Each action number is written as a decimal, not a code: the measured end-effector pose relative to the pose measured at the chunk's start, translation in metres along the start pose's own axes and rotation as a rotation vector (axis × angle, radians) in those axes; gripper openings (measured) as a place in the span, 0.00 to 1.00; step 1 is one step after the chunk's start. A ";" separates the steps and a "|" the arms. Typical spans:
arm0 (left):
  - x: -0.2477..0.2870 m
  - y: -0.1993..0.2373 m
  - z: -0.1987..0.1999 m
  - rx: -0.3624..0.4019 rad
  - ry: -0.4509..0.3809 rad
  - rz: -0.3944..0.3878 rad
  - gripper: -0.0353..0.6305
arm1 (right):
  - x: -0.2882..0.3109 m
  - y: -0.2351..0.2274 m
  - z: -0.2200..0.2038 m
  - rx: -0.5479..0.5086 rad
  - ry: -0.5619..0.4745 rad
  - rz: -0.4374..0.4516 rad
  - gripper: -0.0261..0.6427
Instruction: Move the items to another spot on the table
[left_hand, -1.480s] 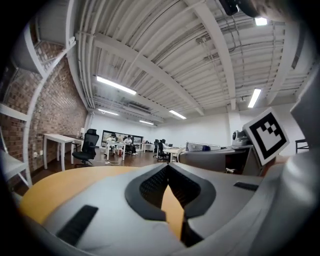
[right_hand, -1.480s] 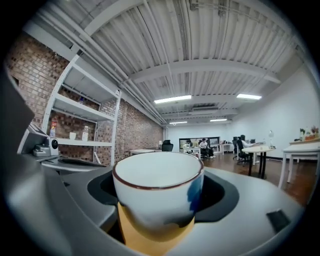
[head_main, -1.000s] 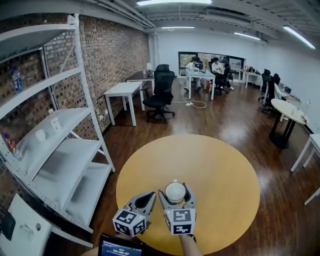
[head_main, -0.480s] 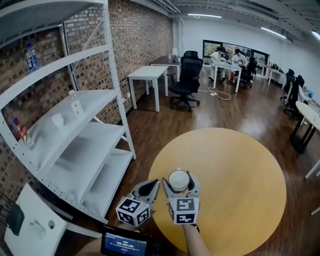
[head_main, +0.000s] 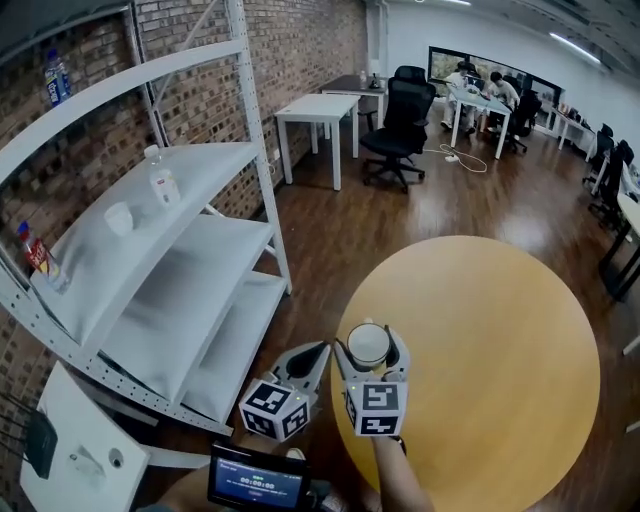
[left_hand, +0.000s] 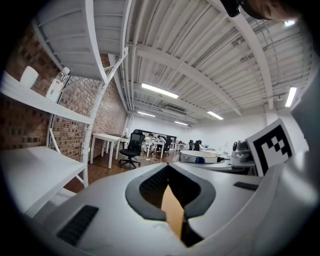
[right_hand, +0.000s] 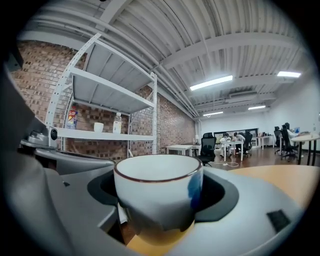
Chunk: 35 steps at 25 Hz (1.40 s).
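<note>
– Cup (right_hand: 157, 192) first: where is it?
– Pinched between the jaws of the right tool (head_main: 370, 345), over the near edge of the round yellow surface (head_main: 500, 340).
– And the left tool (head_main: 320, 350)?
– Just beside it, jaws pressed together on nothing.
– How far along, then?
– Midway, I'd judge: picked up, not yet set down. The far side of the surface is bare, and the white shelf (head_main: 150, 250) stands beyond on the left.

Bright ceiling strip lights (right_hand: 211, 82), sharp frames, strong fisheye bending at edges
</note>
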<state>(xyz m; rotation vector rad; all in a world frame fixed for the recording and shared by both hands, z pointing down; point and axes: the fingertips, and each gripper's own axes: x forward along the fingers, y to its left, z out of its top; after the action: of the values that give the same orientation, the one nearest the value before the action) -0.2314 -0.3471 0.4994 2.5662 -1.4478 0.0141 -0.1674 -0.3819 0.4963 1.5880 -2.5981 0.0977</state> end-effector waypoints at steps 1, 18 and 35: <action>0.003 0.005 -0.004 -0.006 0.000 -0.003 0.06 | 0.007 0.000 -0.005 0.003 0.004 -0.005 0.63; 0.066 0.073 -0.059 -0.036 0.085 -0.099 0.06 | 0.086 -0.017 -0.127 0.071 0.155 -0.166 0.63; 0.063 0.064 -0.067 -0.025 0.098 -0.119 0.06 | 0.074 -0.018 -0.142 0.081 0.155 -0.207 0.69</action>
<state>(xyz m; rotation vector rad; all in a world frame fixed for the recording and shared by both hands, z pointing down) -0.2471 -0.4215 0.5819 2.5886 -1.2514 0.1021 -0.1783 -0.4402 0.6459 1.7887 -2.3280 0.3007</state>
